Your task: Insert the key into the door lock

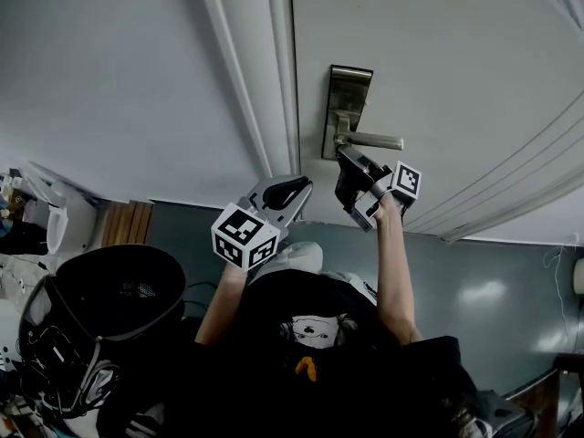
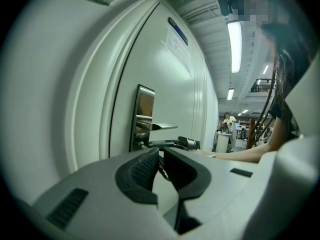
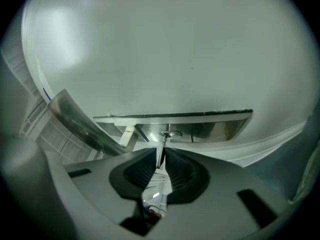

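Note:
A white door [image 1: 438, 71] carries a steel lock plate [image 1: 347, 108] with a lever handle [image 1: 374, 140]. My right gripper [image 1: 351, 173] is just under the lever, shut on a key [image 3: 163, 143]. In the right gripper view the key blade runs from the jaws straight up to the keyhole cylinder [image 3: 170, 133] on the lock plate [image 3: 215, 128]; its tip is at or in the slot, and I cannot tell how deep. My left gripper [image 1: 294, 190] hangs lower left by the door frame, shut with nothing in it. The left gripper view looks over the left gripper [image 2: 161, 153] at the lock plate [image 2: 144, 115] from the side.
The door frame [image 1: 251, 71] stands left of the lock, with a pale wall beyond it. A black bin [image 1: 119, 290] sits on the grey floor at lower left. A person [image 2: 229, 121] stands far off in the hall.

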The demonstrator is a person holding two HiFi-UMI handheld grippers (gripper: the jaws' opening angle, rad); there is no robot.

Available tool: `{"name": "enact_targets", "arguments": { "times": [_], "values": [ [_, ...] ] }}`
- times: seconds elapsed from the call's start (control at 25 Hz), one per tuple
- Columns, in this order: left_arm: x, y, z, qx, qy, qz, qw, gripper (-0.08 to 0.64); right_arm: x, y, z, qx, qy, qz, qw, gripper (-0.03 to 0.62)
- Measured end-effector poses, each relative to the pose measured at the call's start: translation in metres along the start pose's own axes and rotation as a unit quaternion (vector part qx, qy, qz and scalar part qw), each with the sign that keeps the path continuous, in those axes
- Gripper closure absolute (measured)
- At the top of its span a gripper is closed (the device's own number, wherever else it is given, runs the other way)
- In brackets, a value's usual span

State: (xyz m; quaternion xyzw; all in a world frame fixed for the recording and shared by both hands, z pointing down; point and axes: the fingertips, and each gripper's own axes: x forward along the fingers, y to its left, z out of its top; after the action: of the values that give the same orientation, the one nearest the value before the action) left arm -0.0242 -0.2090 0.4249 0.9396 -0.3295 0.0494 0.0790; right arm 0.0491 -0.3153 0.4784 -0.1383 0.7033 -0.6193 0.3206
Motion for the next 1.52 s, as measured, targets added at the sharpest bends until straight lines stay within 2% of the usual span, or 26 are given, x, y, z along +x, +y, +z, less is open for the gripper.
{"name": "enact_targets", "arguments": {
  "times": [0.12, 0.6, 0.92, 1.2, 1.52],
  "values": [
    [-0.001, -0.003, 0.001, 0.0, 0.005, -0.005, 1.0, 0.523, -0.001, 0.006, -0.006, -0.022, 0.007, -0.008, 1.0, 0.511],
    [0.001, -0.017, 0.006, -0.016, 0.022, -0.018, 0.9995, 0.523, -0.028, 0.016, -0.039, -0.035, 0.004, -0.052, 0.998, 0.52],
    [0.003, -0.038, 0.01, -0.028, 0.032, -0.023, 0.9988, 0.523, -0.053, 0.041, -0.061, -0.073, 0.016, -0.074, 0.994, 0.522],
    [-0.01, -0.052, 0.001, -0.034, 0.05, -0.012, 0.9981, 0.523, -0.065, 0.058, -0.087, -0.098, 0.016, -0.075, 0.992, 0.526],
    [-0.029, -0.05, -0.015, -0.042, 0.081, 0.013, 0.9957, 0.523, -0.071, 0.041, -0.103, -0.138, 0.028, -0.126, 0.982, 0.544]
  ]
}}
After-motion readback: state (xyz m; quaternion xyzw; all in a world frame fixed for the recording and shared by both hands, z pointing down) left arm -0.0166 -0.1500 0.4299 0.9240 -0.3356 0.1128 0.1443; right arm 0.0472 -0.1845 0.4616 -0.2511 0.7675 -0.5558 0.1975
